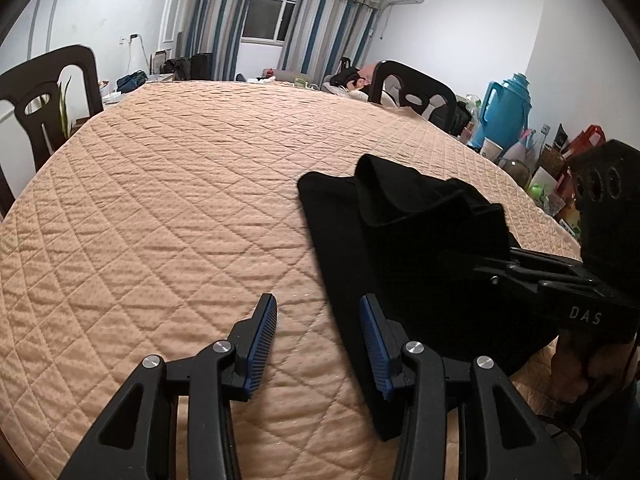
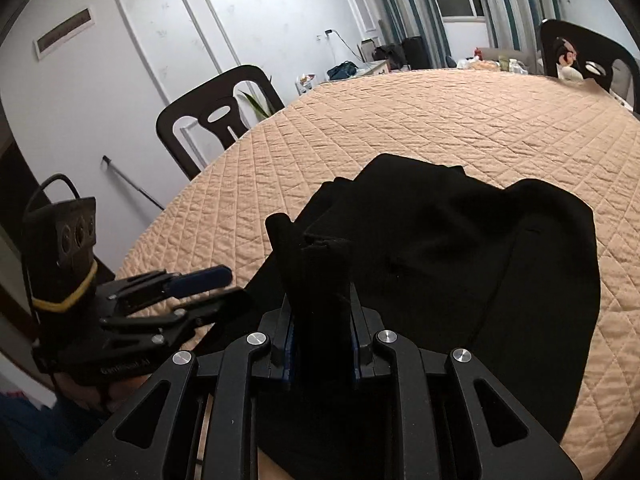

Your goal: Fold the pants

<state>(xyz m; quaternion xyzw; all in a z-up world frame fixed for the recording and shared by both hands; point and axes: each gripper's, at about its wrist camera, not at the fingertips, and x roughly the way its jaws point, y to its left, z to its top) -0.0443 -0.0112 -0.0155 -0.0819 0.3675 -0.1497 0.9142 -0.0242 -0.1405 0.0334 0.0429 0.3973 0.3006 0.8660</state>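
Black pants [image 1: 404, 236] lie bunched on the peach quilted tabletop [image 1: 168, 208], right of centre in the left wrist view. My left gripper [image 1: 319, 340] is open just above the quilt. Its right finger [image 1: 374, 336] hangs over the pants' left edge, and nothing is pressed between the pads. My right gripper [image 2: 320, 320] is shut on a gathered, upright fold of the pants [image 2: 480, 264], lifted off the heap. From the left it shows as a black tool [image 1: 494, 266] reaching into the cloth. The open left gripper [image 2: 233, 285] sits at the pants' near-left edge.
Dark chairs stand at the table's left [image 1: 44, 104] and far side [image 1: 416, 92]. A blue thermos [image 1: 506, 108] and several small items crowd a surface beyond the right edge. A hand [image 1: 580, 368] holds the right tool. The wall and door [image 2: 120, 60] are on the left.
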